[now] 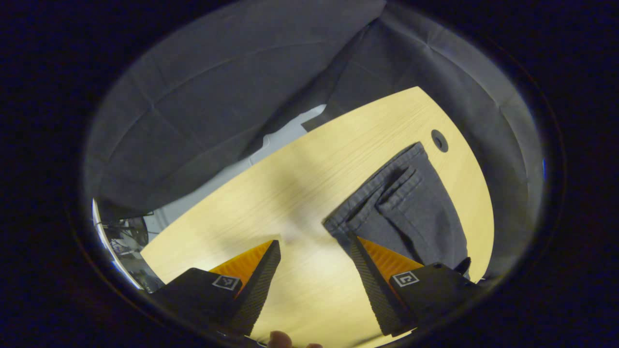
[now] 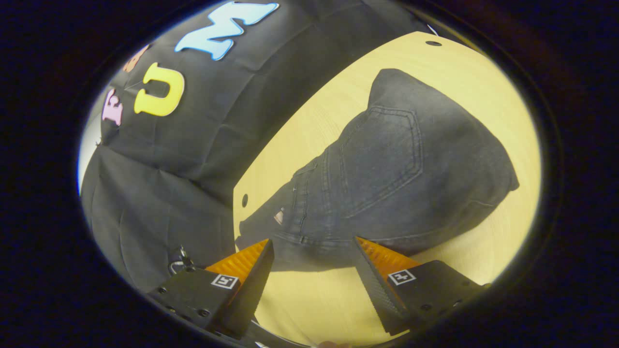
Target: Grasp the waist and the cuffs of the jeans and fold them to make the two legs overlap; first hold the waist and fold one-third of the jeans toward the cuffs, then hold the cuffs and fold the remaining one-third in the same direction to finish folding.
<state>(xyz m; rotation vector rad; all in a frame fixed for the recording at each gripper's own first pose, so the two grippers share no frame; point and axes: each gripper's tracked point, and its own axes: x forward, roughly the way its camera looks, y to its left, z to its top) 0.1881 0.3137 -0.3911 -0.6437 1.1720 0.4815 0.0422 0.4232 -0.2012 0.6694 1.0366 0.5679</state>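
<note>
Dim, warm light; the pale wooden table (image 1: 300,203) carries a soft shadow toward ten o'clock; fisheye bending curves its edges; the jeans (image 2: 387,183) look slightly soft, grainy.

Left gripper (image 1: 313,244) finger markers: small square black-and-white coded tags, one on each finger block, lower middle of the left gripper view; patterns, not readable text.
Right gripper (image 2: 313,244) finger markers: the same kind of square coded tags, one per finger block, lower middle of the right gripper view; no words or numbers.
Jeans (image 2: 387,174) waist tag: tiny pale patch at the waistband, centre-left of the right gripper view; too small to read.
</note>
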